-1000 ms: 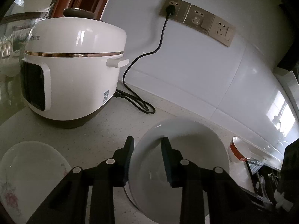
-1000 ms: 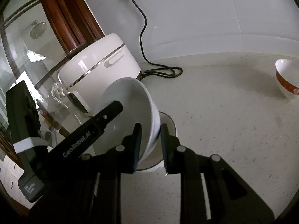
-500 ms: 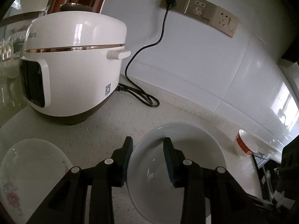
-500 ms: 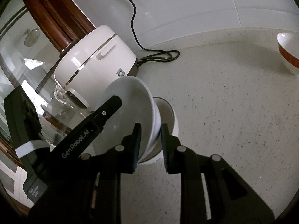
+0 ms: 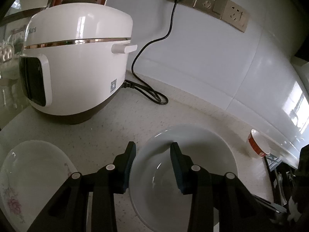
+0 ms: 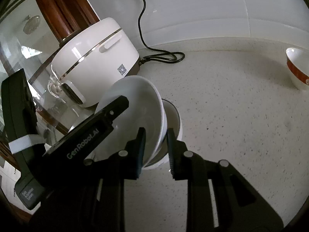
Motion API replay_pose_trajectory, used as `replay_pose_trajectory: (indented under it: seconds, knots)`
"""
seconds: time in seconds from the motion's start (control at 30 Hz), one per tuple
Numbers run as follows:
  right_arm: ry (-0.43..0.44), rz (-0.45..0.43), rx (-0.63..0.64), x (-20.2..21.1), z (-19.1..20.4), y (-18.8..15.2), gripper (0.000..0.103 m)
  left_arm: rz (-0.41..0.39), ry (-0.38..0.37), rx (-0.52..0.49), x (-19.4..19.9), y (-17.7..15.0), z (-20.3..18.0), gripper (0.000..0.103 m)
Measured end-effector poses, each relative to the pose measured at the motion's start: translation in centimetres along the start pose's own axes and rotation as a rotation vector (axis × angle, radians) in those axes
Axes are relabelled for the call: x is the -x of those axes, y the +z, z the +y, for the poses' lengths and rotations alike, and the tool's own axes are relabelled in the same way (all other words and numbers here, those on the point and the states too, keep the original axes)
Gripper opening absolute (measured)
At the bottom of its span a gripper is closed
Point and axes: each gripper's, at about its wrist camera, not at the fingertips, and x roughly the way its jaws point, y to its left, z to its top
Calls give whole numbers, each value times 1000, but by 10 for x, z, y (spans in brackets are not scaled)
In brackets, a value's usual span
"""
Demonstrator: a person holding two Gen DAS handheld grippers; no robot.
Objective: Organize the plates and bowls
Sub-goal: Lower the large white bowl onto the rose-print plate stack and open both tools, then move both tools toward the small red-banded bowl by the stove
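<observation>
The left tool (image 5: 152,152) is opening, its jaws wider than before around the white bowl's (image 5: 202,154) nine-o'clock rim; the right tool (image 6: 155,138) still pinches it.

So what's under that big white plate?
Under the plate sits a white bowl, its rim showing beside the plate's edge. The plate hides the bowl's inside, so its contents cannot be seen.

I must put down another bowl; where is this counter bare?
The widest bare patch of speckled counter lies between the tilted white deep plate and the red-banded white bowl. It is crowded around the white rice cooker, its coiled black cord and the flowered plate.
</observation>
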Motion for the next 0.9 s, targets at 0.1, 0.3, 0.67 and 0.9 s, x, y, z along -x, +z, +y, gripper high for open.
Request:
replay_pose_trajectory:
  seconds: [0.1,0.3,0.67,0.9]
  knots:
    - [-5,9,-6,-3,-1,0,27,15,4,1,-3,0,0,38]
    - [-16,16,-4,-4,-1,0,27,30,9,8,-7,-1,1,38]
    - [-176,-57,150,2,24,-3,44,22,35,-3,-6,-1,1,24]
    - [-159,-48,153,2,18,-1,44,25,33,-11,-7,-1,-1,24]
